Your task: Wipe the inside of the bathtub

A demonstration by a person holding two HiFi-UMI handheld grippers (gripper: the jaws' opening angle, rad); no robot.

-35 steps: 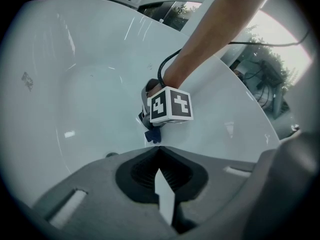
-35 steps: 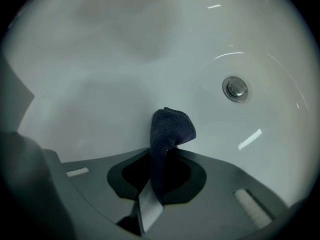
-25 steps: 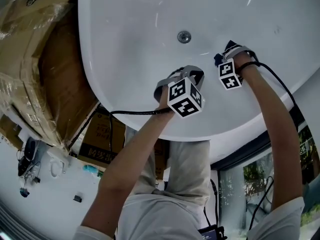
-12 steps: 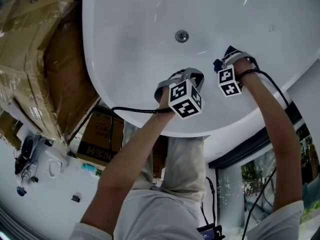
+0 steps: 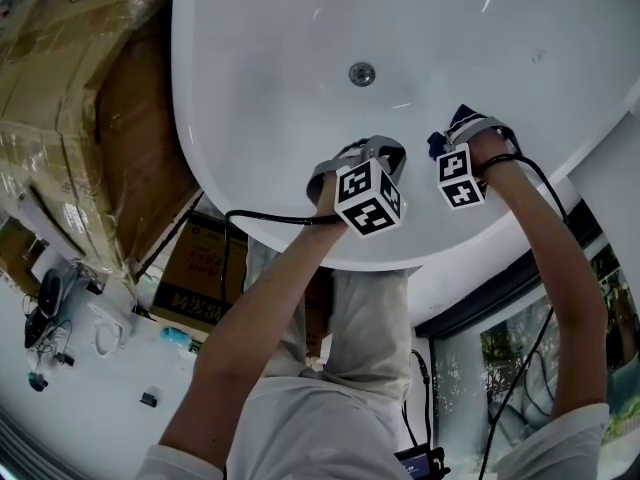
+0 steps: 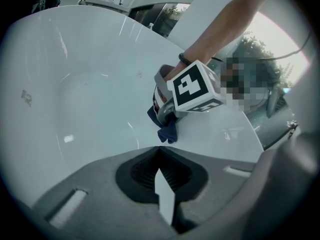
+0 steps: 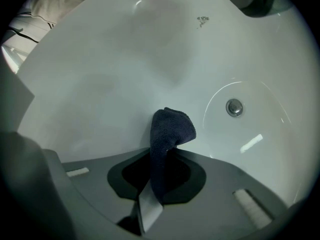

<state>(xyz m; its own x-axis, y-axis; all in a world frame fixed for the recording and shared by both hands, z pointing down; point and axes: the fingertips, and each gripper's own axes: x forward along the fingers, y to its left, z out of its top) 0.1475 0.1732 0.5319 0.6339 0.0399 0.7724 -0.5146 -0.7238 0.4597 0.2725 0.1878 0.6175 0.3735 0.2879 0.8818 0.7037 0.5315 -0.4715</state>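
The white bathtub [image 5: 270, 58] fills the head view, its round metal drain [image 5: 362, 73] near the middle. My right gripper [image 5: 447, 128] is inside the tub, on the near wall right of the drain, shut on a dark blue cloth [image 7: 170, 129]. The cloth presses on the tub wall, and the drain [image 7: 234, 107] lies to its right. My left gripper [image 5: 352, 158] hangs beside it over the near wall, shut with nothing in it [image 6: 162, 194]. From the left gripper view, the right gripper [image 6: 165, 115] and the cloth [image 6: 167, 130] rest on the wall.
Plastic-wrapped cardboard boxes [image 5: 70, 118] stand against the tub's left side. A black cable [image 5: 270, 220] runs from the left gripper over the rim. A glass pane [image 5: 500, 358] is at lower right. A small grey mark [image 7: 202, 20] sits on the far tub wall.
The right gripper with the cloth has slid a little down the wall toward the near rim, away from the drain. The left gripper has stayed in place.
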